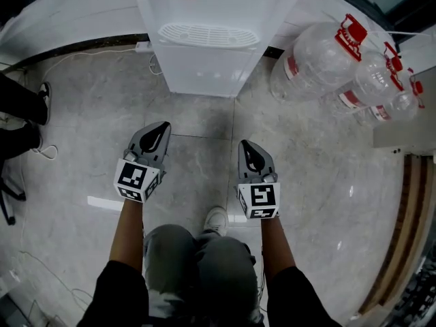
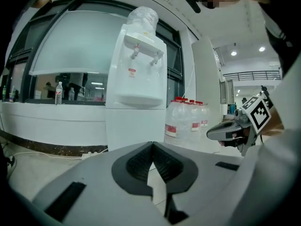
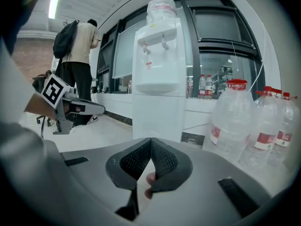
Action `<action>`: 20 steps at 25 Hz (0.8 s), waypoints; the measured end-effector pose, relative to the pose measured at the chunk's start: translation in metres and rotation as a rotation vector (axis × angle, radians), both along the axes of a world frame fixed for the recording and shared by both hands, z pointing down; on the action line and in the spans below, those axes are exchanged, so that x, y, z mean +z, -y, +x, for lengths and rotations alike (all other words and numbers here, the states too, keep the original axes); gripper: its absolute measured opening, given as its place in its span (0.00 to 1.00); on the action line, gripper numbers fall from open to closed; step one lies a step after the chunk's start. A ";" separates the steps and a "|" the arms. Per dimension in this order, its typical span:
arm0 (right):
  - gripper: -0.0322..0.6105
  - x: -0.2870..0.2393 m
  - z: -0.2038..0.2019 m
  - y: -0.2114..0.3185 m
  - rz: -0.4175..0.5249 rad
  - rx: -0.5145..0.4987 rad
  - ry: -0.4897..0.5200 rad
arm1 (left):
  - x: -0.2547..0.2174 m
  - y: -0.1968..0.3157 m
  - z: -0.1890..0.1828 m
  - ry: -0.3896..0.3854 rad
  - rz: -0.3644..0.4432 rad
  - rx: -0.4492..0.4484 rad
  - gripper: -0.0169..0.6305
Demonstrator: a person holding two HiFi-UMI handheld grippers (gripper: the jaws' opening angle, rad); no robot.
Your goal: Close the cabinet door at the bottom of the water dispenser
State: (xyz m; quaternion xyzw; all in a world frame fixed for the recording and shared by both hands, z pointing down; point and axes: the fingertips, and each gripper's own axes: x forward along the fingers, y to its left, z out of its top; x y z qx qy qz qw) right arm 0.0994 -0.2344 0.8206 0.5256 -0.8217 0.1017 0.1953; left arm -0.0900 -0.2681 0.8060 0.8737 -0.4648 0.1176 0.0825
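Head view: dispenser (image 1: 204, 19) at 12 o'clock, bottles (image 1: 320, 60) lying on the floor (image 1: 197, 162) at its 3 o'clock side. Cabinet door (image 1: 204, 70) on the lower front, facing 6 o'clock toward the person. Looks flush with the body in all three views; no gap or swung edge visible. Judged closed, or very nearly so.

Left gripper (image 1: 161, 126): fingers (image 2: 163, 163) together, nothing between. Right gripper (image 1: 246, 144): fingers (image 3: 162, 161) together, nothing clamped. Both side by side over bare floor, pointing to 12 o'clock, well apart from the door.

Key relation: door straight ahead at 12 o'clock of both grippers, long axis upright, face square to the line of approach. Left a touch nearer, lined up with the door's left edge; right lined up with its right edge. If any push wanted: straight forward, closed fingertips low on the panel. Hinge side not discernible.
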 end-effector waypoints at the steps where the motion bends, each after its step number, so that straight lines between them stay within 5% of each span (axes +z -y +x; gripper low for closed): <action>1: 0.07 -0.012 -0.004 0.000 -0.003 -0.010 -0.002 | -0.009 -0.002 -0.002 0.001 -0.007 -0.005 0.05; 20: 0.07 -0.336 -0.009 -0.006 -0.015 -0.029 -0.011 | -0.319 -0.045 -0.011 -0.018 -0.064 -0.067 0.05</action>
